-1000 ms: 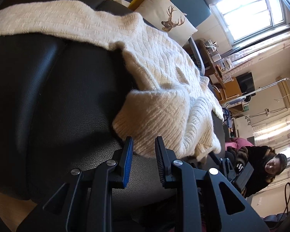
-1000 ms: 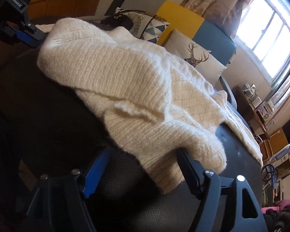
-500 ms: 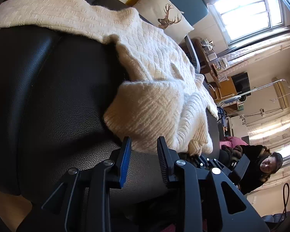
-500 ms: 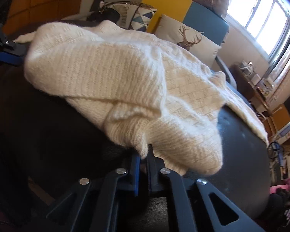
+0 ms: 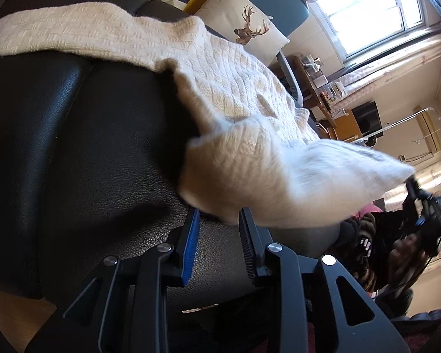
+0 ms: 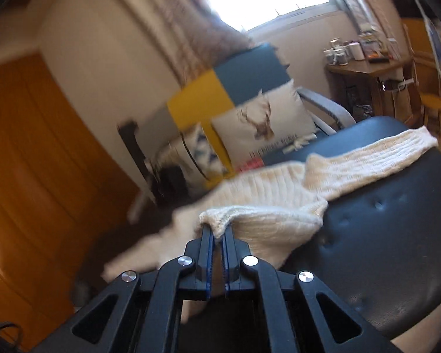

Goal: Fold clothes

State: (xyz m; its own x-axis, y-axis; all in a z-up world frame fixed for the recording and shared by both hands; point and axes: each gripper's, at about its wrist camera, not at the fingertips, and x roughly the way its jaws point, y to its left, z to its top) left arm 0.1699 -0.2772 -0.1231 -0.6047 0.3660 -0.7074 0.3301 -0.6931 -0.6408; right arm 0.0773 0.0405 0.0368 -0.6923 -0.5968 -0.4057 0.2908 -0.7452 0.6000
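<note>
A cream knit sweater [image 5: 235, 88] lies spread over a black leather seat [image 5: 88, 147]. My left gripper [image 5: 219, 216] hovers low at the seat's near side, open, with nothing pressed between its pads; the sweater's raised, blurred edge hangs just past its tips. My right gripper [image 6: 217, 231] is shut on a fold of the sweater's hem [image 6: 220, 220] and holds it up off the seat. In the left wrist view the right gripper [image 5: 410, 184] pulls that corner up to the right. One sleeve [image 6: 367, 156] trails across the seat [image 6: 382, 235].
A deer-print cushion [image 5: 247, 29] rests on a yellow and blue sofa [image 6: 235, 88] behind the seat. A wooden desk [image 6: 367, 70] with jars stands under the window. An orange door [image 6: 29, 161] is at left. A person in dark clothes [image 5: 367, 235] sits at lower right.
My right gripper closed on the sweater's near edge, then rose and rolled, lifting that edge off the seat. The left gripper stayed almost where it was, its jaws slightly wider.
</note>
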